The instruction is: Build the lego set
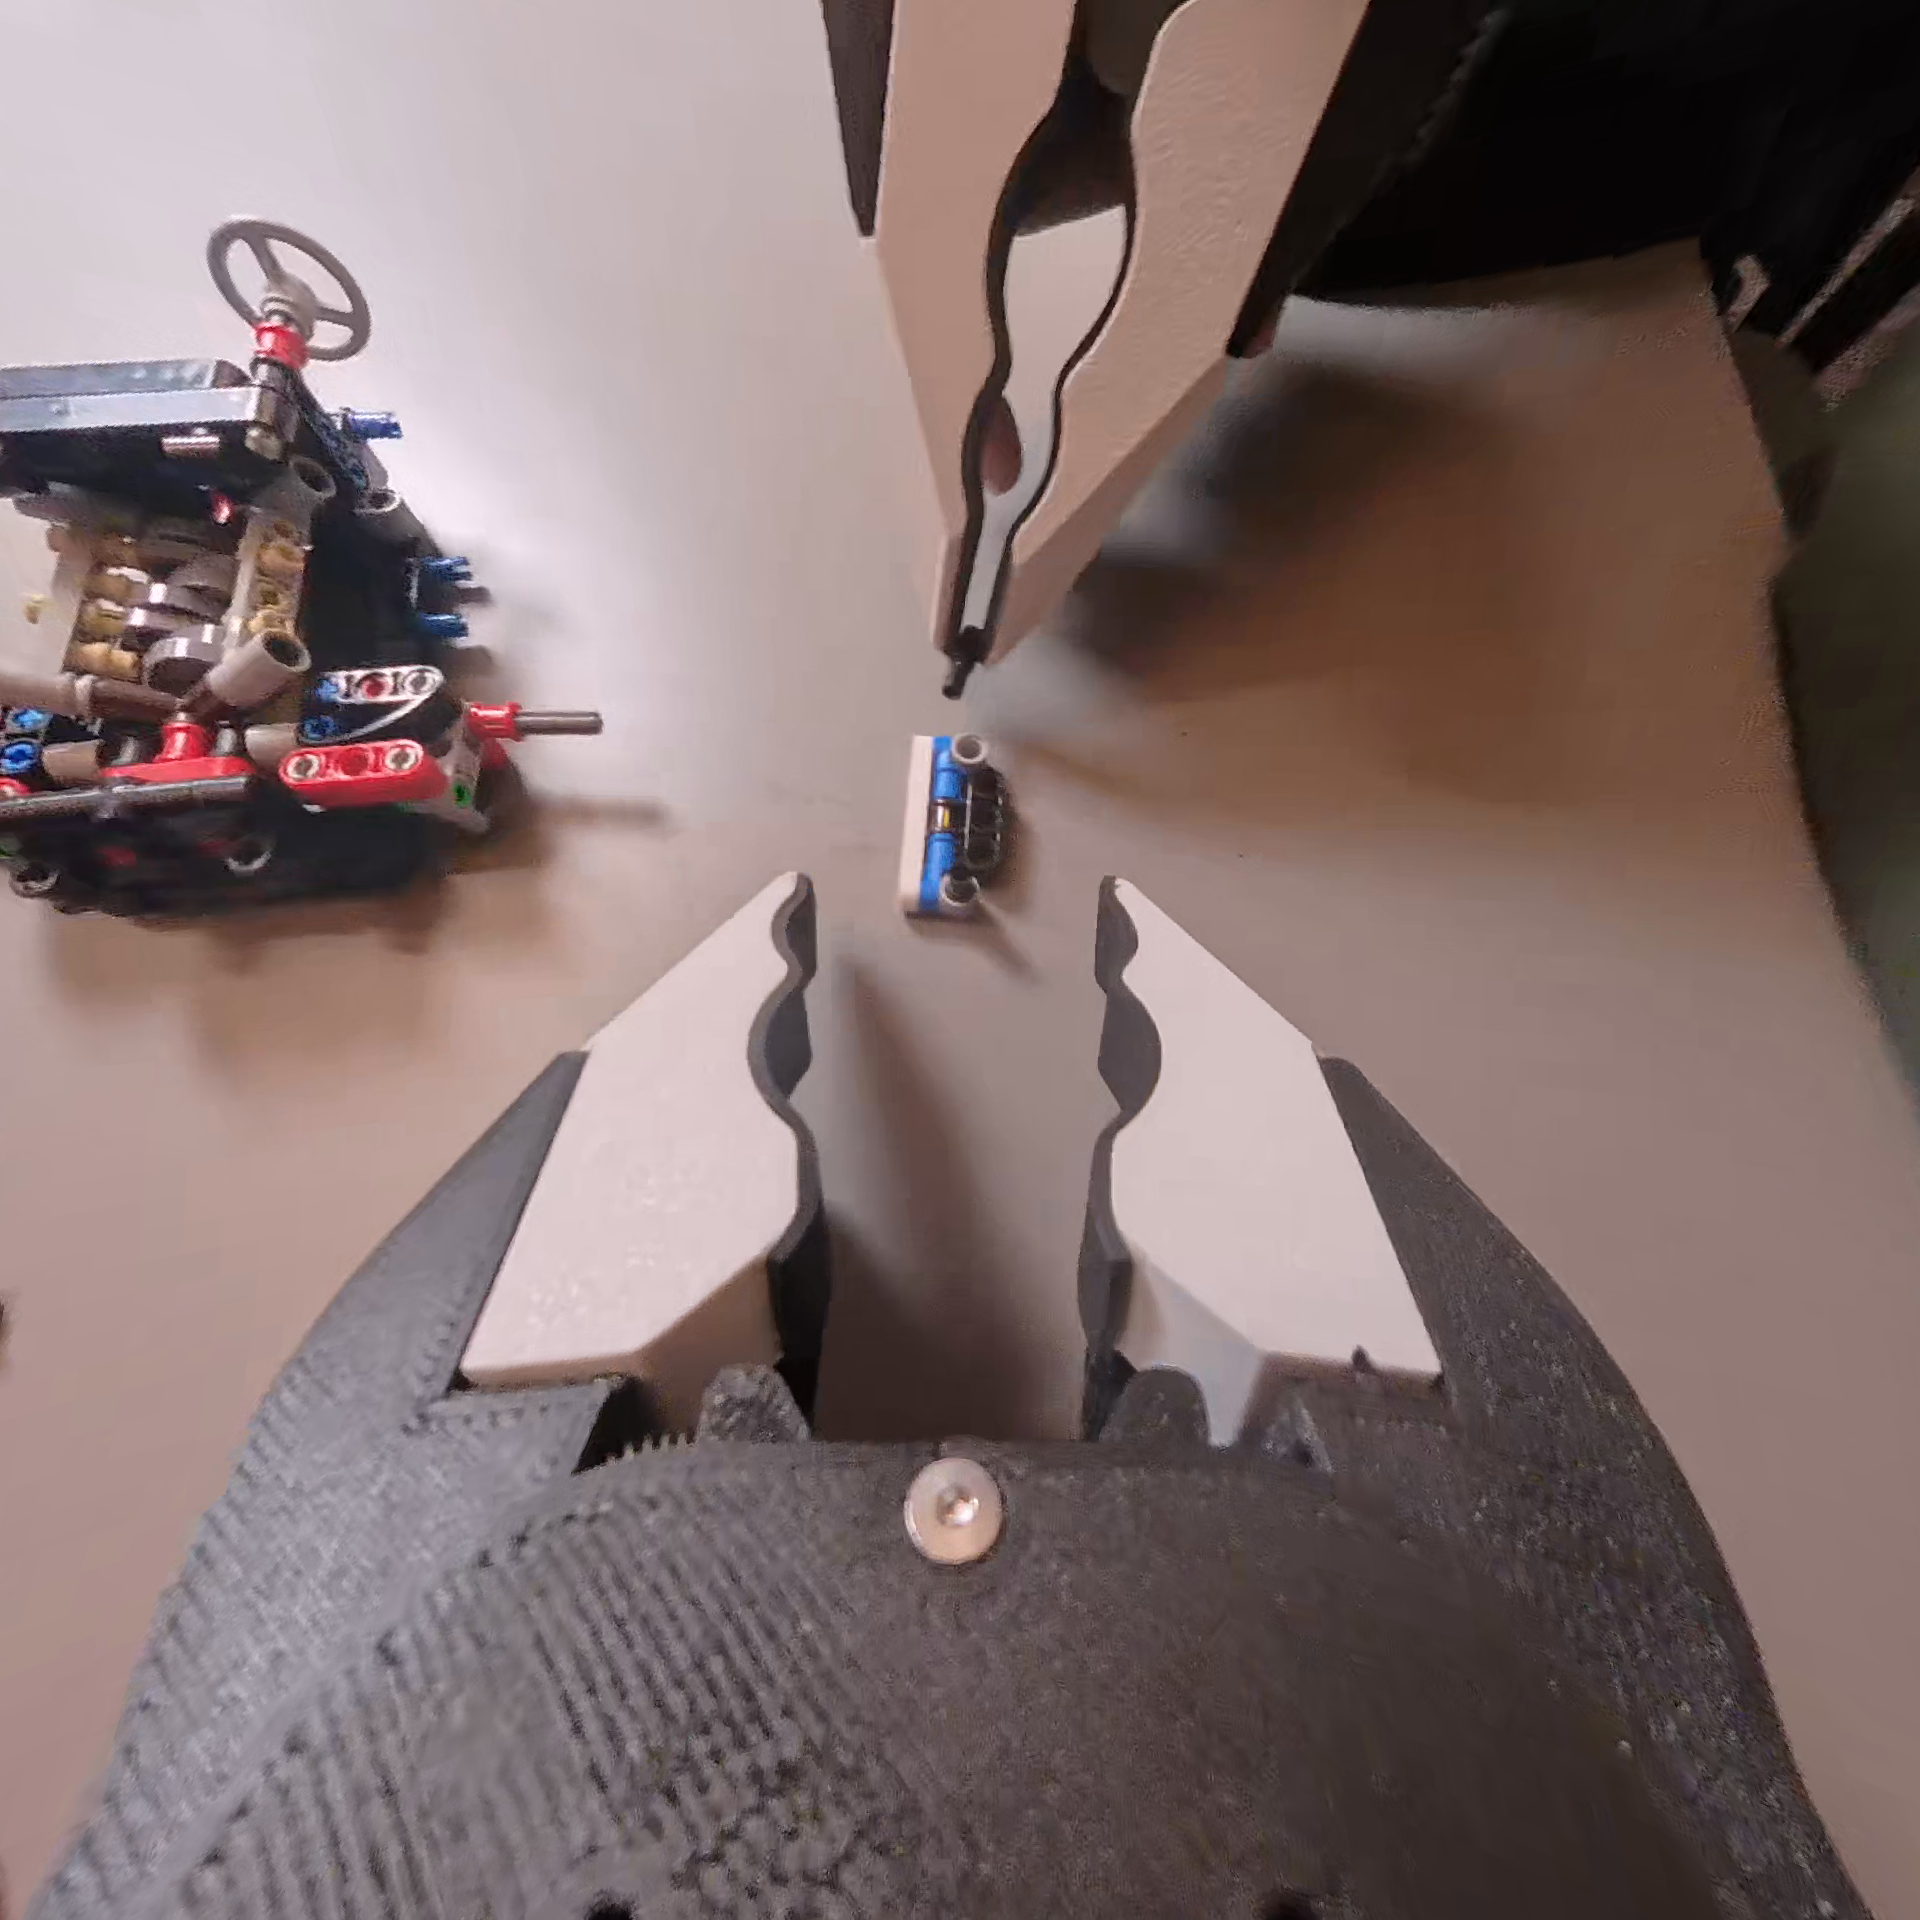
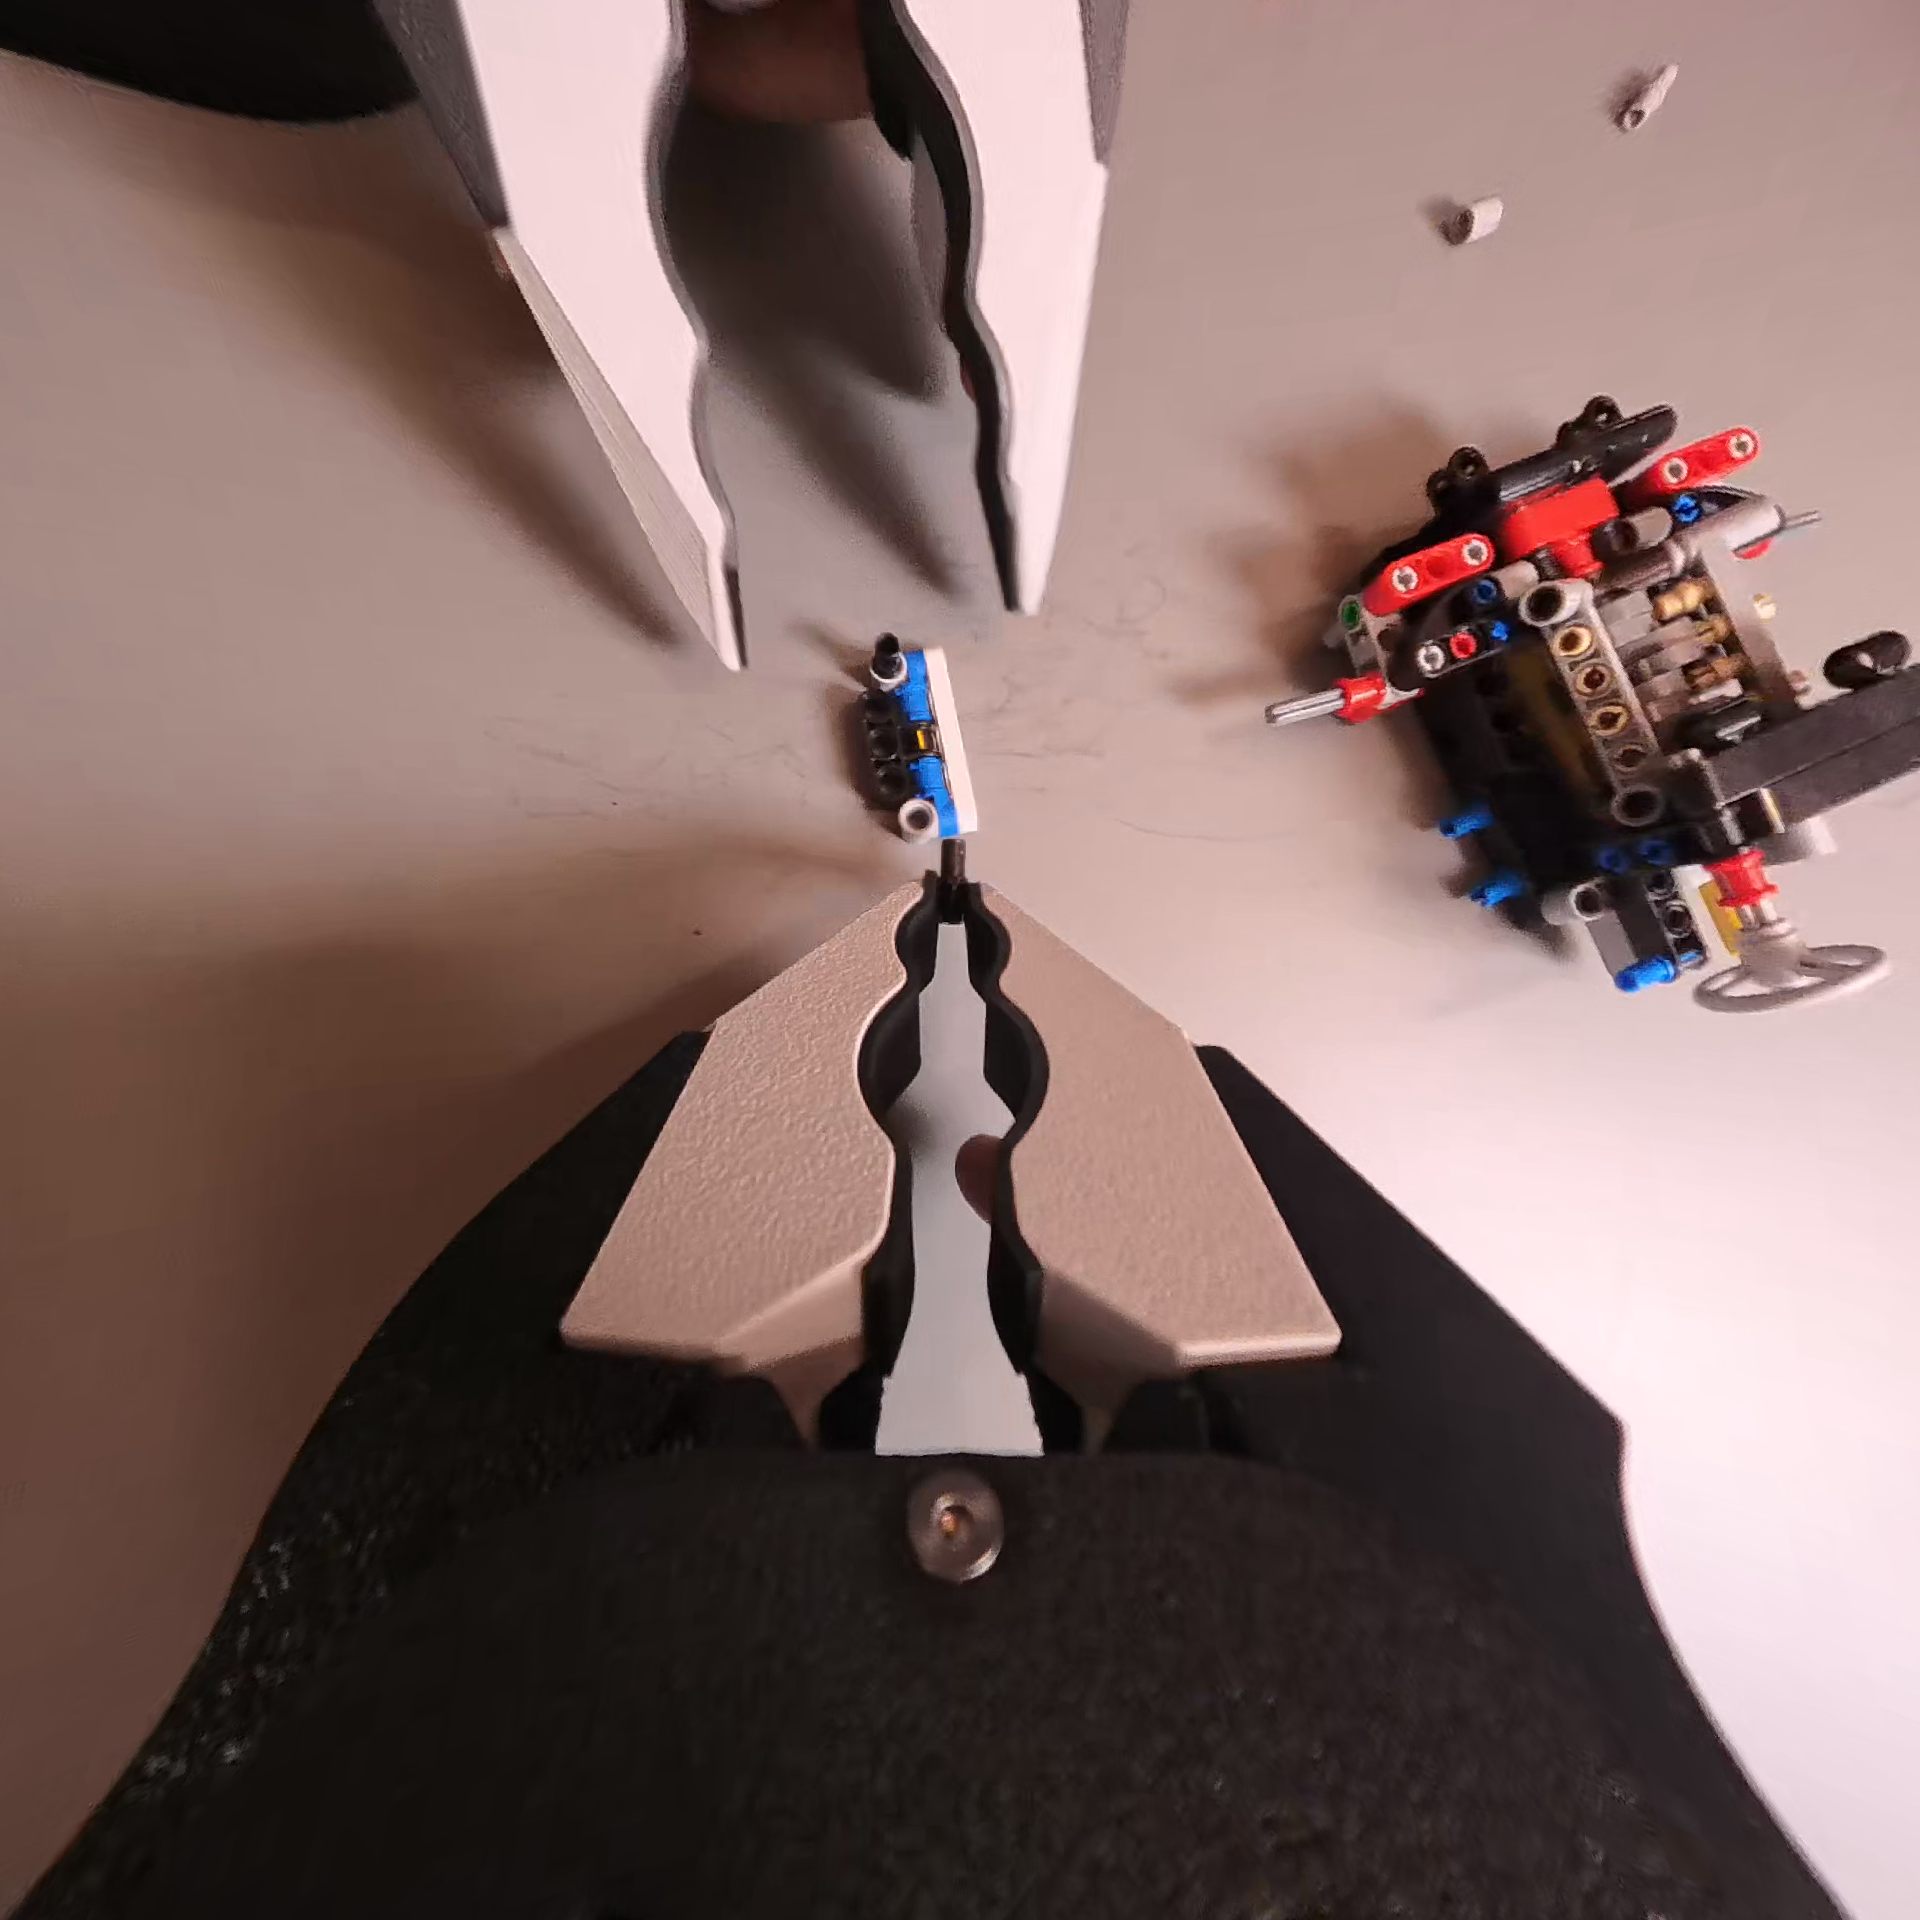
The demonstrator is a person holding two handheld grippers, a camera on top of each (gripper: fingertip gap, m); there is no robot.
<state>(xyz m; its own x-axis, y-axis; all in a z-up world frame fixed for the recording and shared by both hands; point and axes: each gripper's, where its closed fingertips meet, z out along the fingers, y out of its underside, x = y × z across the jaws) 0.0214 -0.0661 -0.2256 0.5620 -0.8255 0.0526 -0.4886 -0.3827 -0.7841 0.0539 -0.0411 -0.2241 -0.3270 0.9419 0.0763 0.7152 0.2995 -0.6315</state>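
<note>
Lego sub-assembly (image 2: 916,743), flat and blocky, lies between spread left tool (image 1: 956,899) and right tool (image 2: 951,894) pinching thin black pin (image 2: 951,860).

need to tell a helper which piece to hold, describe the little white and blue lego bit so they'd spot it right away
Start at the big half-built lego car with the grey steering wheel, then look across the bare table to the gap between the two hand-held grippers. There lies a small assembly on its own: a white strip, blue pins and a short black holed beam. Unlike the two loose grey bits far off, it is multi-coloured.
</note>
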